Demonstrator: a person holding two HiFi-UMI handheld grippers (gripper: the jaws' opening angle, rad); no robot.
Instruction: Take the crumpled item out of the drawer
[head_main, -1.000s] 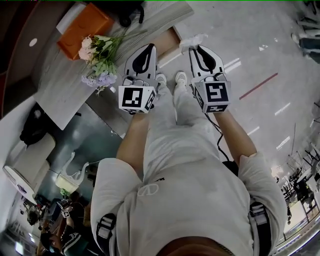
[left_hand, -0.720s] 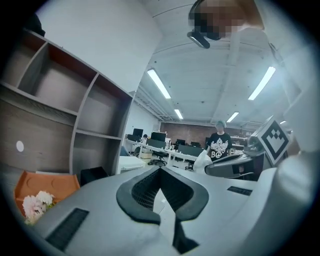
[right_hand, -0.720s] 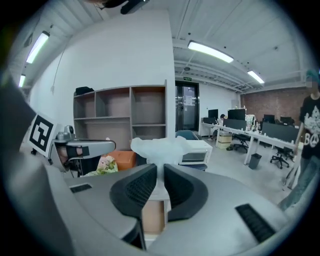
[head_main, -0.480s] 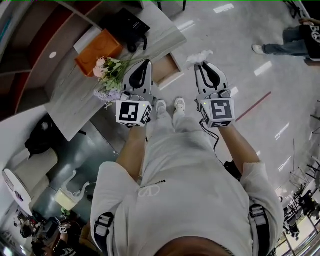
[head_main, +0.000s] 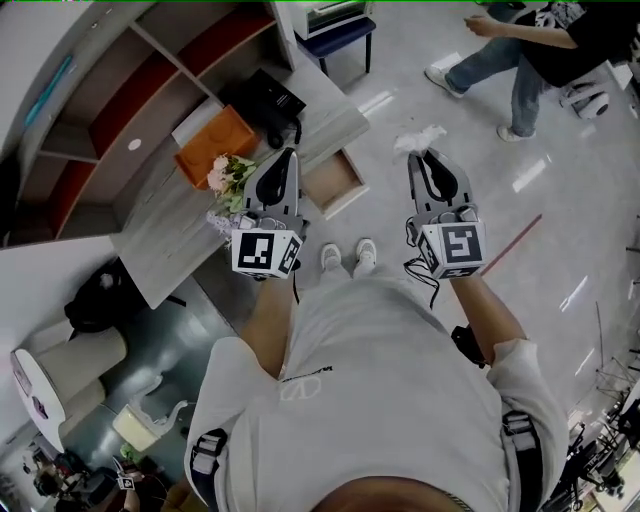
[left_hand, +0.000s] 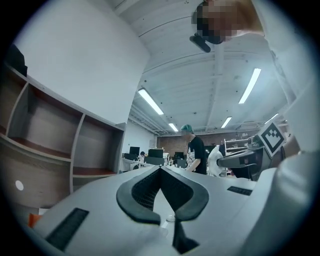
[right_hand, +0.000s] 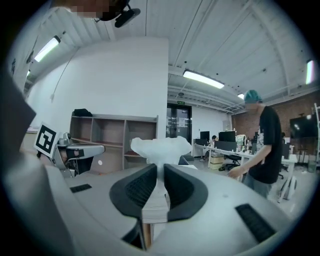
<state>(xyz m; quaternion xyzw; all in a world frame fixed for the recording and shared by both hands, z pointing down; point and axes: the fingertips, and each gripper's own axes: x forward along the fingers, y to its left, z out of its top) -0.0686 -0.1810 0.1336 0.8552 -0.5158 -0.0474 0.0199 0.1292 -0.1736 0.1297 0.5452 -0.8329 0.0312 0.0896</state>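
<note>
Both grippers have come up since the earlier frames, and the crumpled white tissue-like item (head_main: 420, 138) has risen with them, from low beside the drawer to well clear of it. The right gripper (head_main: 428, 158) is clamped on that item: in the right gripper view its dark ribbed pads press on the item's lower part while the ruffled top sticks out past the tips. The left gripper (head_main: 284, 158) is closed, tips together and nothing between them. In the head view the two are held side by side in front of the person, the left over the edge of the grey wood-grain desk (head_main: 160, 235), the right over the glossy grey floor (head_main: 560, 220). The shallow light-brown wooden drawer (head_main: 335, 180) stands pulled out from the desk, between the grippers and below them. On the desk a bunch of pink and lilac flowers (head_main: 230, 178) lies just beside the left gripper, with a flat orange box (head_main: 215, 140) behind it. A person in a dark top and jeans (head_main: 535, 45) has come into view at the top right.
</note>
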